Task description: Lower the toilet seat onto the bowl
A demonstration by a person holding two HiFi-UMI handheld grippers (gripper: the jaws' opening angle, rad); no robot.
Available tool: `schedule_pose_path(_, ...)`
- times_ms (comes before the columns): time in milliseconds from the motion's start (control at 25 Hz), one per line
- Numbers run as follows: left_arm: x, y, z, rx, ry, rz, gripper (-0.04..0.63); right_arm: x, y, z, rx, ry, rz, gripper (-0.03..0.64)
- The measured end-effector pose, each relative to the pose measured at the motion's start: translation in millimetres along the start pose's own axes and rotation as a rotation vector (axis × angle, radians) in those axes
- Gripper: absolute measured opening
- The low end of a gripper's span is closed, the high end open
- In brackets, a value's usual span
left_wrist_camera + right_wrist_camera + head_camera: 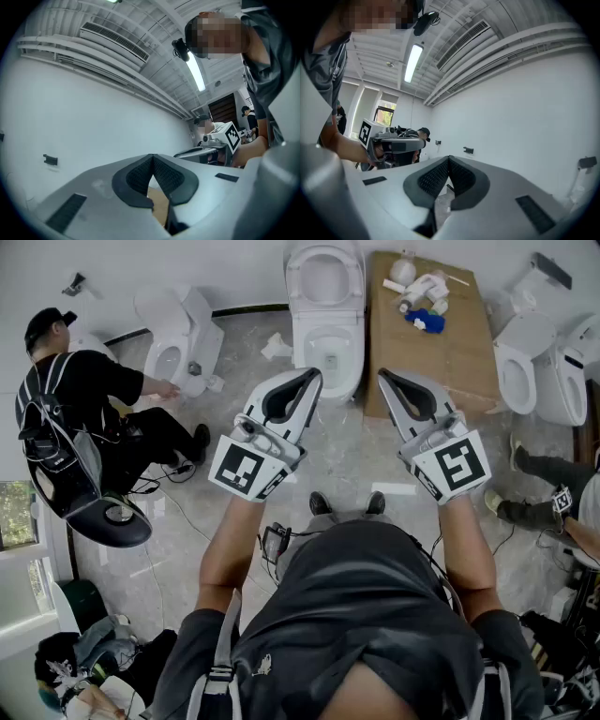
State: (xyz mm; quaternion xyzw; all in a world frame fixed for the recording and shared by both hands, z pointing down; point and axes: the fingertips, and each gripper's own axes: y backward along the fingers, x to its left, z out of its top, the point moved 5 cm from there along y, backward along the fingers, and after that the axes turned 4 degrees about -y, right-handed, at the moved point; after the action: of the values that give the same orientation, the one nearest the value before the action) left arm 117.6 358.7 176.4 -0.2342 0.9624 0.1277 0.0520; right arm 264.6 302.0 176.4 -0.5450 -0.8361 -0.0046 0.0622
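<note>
— Straight ahead across the stone floor (356, 456), what is the big picture?
— Pale floor, white wall, several toilets. Ours looks to be the middle toilet (325, 334), just beside a brown cardboard sheet (441, 352) with small fittings on it. A person (84, 399) crouches by another toilet (178, 338) at the left.
— And the seat?
— The seat (296, 279) stands raised, leaning back above the bowl (328, 357). Nothing is lowered yet.
— Grippers?
— The left gripper (314, 377) and right gripper (384, 377) hover side by side, short of the toilet and touching nothing. Each has its jaws pressed together with the tips meeting and nothing between them.
— So which step is this?
— The approach, I'd say. Next, one gripper has to reach the seat's top edge. It could open to pinch the rim or hook it with jaws closed. Then it should tip the seat forward and ease it down so it doesn't slam.
</note>
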Motion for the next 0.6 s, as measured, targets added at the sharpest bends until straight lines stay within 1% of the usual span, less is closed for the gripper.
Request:
schedule_pose_path(160,-2,10,4,-0.004,0.000,0.001,-0.001,10,3,1,-0.002,-0.002,-0.007,0.008)
schedule_pose_path(360,0,13,2,-0.002,-0.001,0.004,-0.001,10,2,-2,-0.012,-0.012,-0.018,0.008)
schedule_pose_path(600,6,19,-1,0.001,0.001,0.008,-0.002,14,1,-1,-0.057,-0.059,-0.009,0.009)
